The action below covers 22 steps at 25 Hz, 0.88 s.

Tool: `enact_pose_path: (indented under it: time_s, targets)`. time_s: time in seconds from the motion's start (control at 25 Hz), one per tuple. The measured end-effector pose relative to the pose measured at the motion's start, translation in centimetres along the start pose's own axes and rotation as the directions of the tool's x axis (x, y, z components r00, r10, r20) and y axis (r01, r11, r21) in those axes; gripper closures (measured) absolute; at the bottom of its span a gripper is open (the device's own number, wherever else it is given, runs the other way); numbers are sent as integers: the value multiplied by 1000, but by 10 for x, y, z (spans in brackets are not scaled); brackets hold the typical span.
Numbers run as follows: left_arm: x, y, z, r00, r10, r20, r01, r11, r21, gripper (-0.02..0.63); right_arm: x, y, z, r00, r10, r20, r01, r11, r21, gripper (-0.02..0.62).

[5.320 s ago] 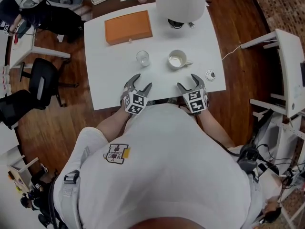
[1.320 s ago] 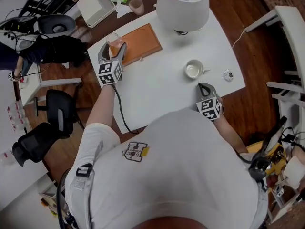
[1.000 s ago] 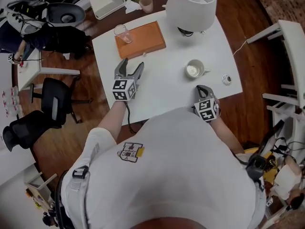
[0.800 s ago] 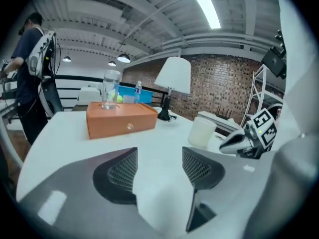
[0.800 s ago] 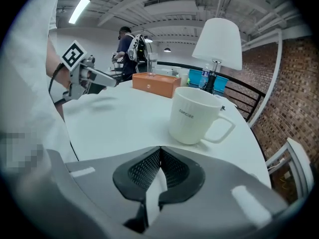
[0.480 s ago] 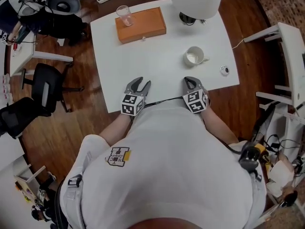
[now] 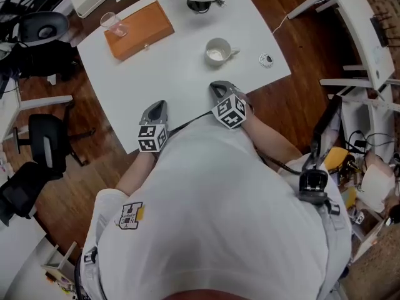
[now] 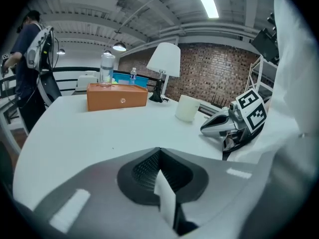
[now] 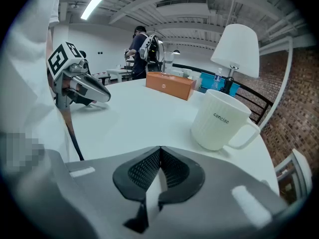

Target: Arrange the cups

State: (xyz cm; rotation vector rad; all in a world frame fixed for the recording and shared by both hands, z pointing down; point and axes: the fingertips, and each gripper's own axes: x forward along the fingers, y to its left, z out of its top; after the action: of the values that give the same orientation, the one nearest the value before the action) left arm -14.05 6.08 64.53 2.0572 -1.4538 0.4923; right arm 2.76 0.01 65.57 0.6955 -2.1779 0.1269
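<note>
Resting at the six o'clock edge of the white table (image 7: 169, 67), the left gripper (image 7: 157, 108), its jaws just closed with nothing between them, and the right gripper (image 7: 217, 88), likewise shut and empty, sit apart from the white mug (image 7: 217, 50) at the right one's twelve o'clock and the glass cup (image 7: 112, 22) on the orange box (image 7: 142, 29) at eleven.

mug (image 7: 217, 50): white | box (image 7: 139, 29): orange | table (image 7: 181, 74): white | floor (image 7: 295, 105): brown wood

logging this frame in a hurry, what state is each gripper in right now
Left gripper: closed, jaws just shut, nothing between them.
Right gripper: closed, holding nothing.
</note>
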Motion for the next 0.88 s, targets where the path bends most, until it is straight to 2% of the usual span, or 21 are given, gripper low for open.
enact_pose_path:
  time_s: [0.24,0.68,0.88]
  targets:
    - [2,-6,0,999,-30,-16,30,999,23,605,-1,2,0,1000,-3,-2,3,1000,0,594]
    - [3,-2,1,999,-38,-38,38,999,1,605,-2,2,0,1000,-8,-9,8,1000,9,594]
    - [6,-8,13,999,-48,-7,48,999,-13,605,-9,-11,0,1000,-23,-7,23,1000,0,594]
